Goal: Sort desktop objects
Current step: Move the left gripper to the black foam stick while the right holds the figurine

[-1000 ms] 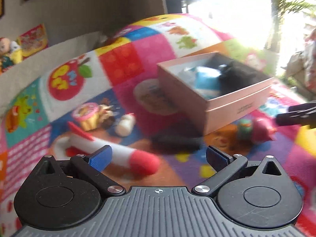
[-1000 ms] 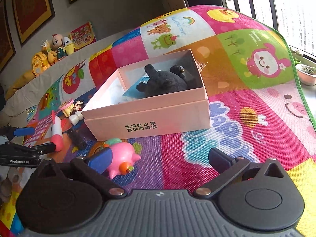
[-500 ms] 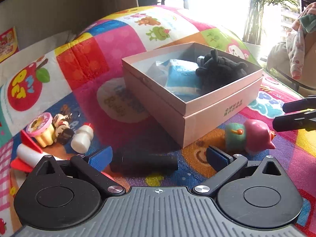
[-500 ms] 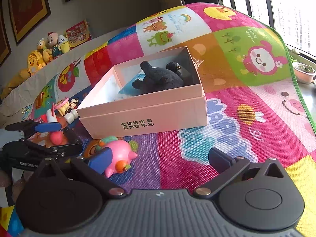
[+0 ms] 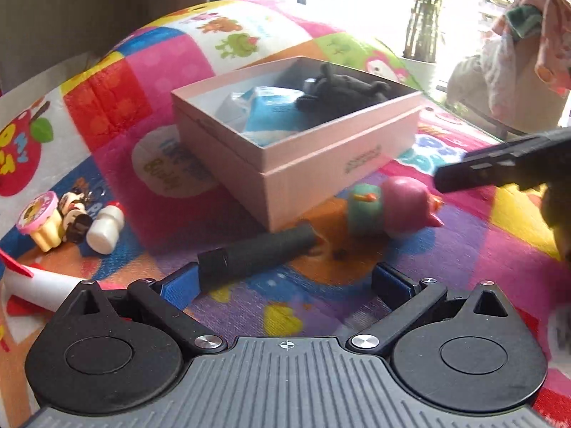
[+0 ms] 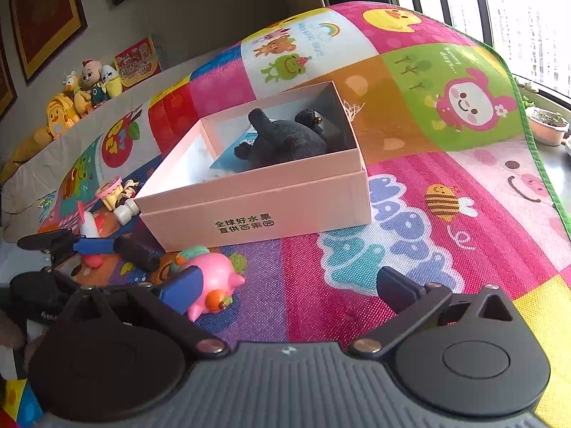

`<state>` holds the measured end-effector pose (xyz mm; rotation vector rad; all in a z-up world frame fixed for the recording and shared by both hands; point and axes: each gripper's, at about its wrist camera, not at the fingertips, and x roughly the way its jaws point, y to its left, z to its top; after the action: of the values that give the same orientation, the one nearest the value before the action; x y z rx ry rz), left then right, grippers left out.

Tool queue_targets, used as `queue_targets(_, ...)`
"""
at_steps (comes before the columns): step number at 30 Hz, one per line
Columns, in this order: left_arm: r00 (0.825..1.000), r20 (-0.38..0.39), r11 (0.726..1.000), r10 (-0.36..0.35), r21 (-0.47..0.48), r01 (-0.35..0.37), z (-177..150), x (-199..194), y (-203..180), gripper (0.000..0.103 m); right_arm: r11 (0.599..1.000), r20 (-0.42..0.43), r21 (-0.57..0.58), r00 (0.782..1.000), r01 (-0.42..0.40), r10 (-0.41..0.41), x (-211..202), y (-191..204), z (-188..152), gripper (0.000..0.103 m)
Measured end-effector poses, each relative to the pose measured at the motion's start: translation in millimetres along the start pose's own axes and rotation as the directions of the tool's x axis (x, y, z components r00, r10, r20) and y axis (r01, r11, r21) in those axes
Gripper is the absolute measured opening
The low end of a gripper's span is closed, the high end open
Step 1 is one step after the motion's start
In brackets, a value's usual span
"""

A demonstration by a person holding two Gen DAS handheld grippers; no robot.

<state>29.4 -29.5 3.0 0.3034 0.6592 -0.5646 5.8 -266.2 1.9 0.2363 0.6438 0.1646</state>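
Probably a home playroom: cartoon play mat (image 6: 428, 164), plush toys (image 6: 82, 89), framed pictures (image 6: 43, 14).

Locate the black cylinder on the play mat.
In the left wrist view, the black cylinder lies on the mat just ahead of the open left gripper, between the pink box and the pink pig toy.

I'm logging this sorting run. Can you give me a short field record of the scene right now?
surface: colourful play mat
container: pink box, open
in box: dark plush toy, blue packet
on mat: black cylinder, pink pig toy, small white bottle
left gripper: open, low by the cylinder
right gripper: open, near the pig
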Motion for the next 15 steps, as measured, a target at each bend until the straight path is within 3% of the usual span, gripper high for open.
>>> queue_targets(5, 0.997, 0.018, 0.997, -0.081, -0.018, 0.081, -19, -28, -31, 0.103, 1.0, -0.008, 0.004, 1.0, 0.01, -0.01, 1, 0, 1, 0.103)
queue_targets(12, 0.995, 0.016, 0.986, 0.1, -0.136, -0.097, -27, -42, -21, 0.103, 0.996, 0.005, -0.077, 0.999, 0.052, -0.052, -8, 6, 6, 0.102)
queue_targets(15, 0.982, -0.014, 0.967, 0.189, -0.17, -0.188, -28, -41, -7, 0.103, 0.985, -0.019, -0.169, 0.999, 0.031, -0.035, -13, 19, 9, 0.072)
